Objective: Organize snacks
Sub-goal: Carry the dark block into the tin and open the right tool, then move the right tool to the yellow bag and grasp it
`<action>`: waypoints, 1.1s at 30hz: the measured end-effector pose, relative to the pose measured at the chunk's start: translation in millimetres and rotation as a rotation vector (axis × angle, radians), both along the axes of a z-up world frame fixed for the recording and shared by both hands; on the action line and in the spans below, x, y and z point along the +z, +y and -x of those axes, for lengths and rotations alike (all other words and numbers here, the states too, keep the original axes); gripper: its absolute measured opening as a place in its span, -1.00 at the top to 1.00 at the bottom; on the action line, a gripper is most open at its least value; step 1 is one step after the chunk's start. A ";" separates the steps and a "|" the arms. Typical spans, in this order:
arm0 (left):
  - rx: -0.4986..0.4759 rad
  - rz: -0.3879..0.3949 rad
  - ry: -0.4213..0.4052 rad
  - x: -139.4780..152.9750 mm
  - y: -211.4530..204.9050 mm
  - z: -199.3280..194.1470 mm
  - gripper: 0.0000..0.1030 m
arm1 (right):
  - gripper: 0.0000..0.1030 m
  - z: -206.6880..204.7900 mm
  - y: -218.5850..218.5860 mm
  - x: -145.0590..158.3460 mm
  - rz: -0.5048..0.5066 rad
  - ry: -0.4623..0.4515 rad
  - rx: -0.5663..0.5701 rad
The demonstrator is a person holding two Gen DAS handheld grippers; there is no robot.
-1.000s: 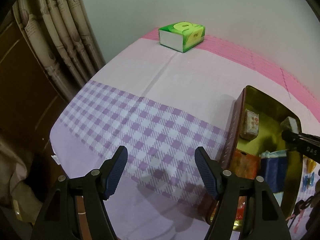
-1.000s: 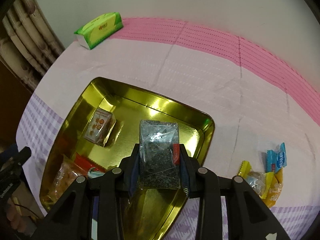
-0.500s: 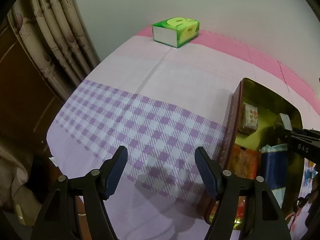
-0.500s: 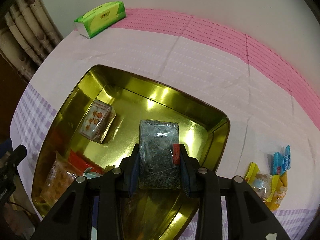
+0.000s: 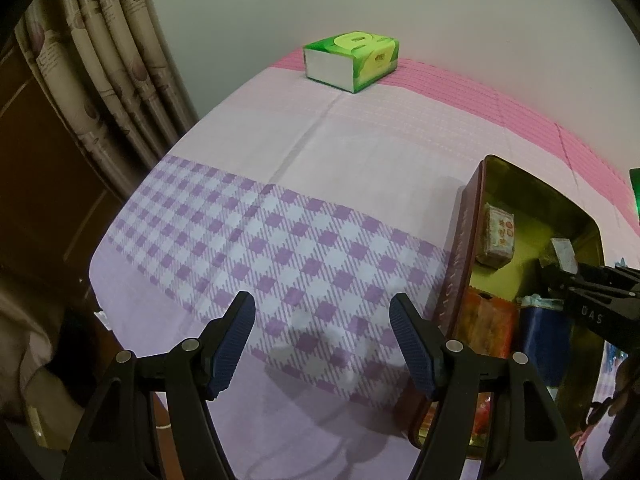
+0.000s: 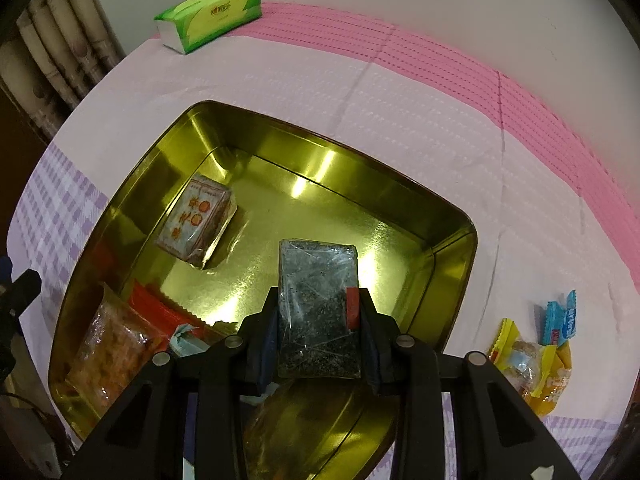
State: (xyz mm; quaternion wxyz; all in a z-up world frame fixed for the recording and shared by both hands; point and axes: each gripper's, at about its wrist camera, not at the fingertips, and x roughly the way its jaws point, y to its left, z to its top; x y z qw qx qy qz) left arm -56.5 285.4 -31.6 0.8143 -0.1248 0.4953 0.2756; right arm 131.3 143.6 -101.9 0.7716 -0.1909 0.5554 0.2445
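My right gripper (image 6: 318,320) is shut on a dark snack bar in clear wrap (image 6: 318,280), holding it over the inside of a gold tin (image 6: 400,196). In the tin lie a small printed packet (image 6: 196,220), an orange snack bag (image 6: 108,352) and a red wrapper (image 6: 160,308). In the left wrist view my left gripper (image 5: 322,340) stands open over the purple checked cloth, left of the tin's brown wall (image 5: 456,264), with nothing between its fingers. The right gripper with its bar (image 5: 564,254) reaches into the tin from the right.
A green tissue box (image 5: 352,60) sits at the far edge near the wall. A small heap of wrapped candies (image 6: 536,352) lies on the cloth right of the tin. Curtains (image 5: 112,64) hang past the table's left edge.
My right gripper has carried the dark bar further over the tin and a little lower, so the tin looks larger. The left gripper has stayed in place.
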 end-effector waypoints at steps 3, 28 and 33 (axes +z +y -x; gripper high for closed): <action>0.002 -0.002 0.001 0.0 -0.4 -0.1 -0.37 | 0.35 -1.1 0.4 -0.3 -0.008 0.003 -0.003; 0.000 -0.005 0.005 -0.2 -2.0 -0.6 -0.37 | 0.10 13.2 -38.9 45.8 -0.192 -0.045 -0.055; -0.002 -0.009 0.007 -0.1 -1.6 -0.6 -0.37 | 0.10 18.1 -72.9 58.6 -0.216 -0.064 -0.088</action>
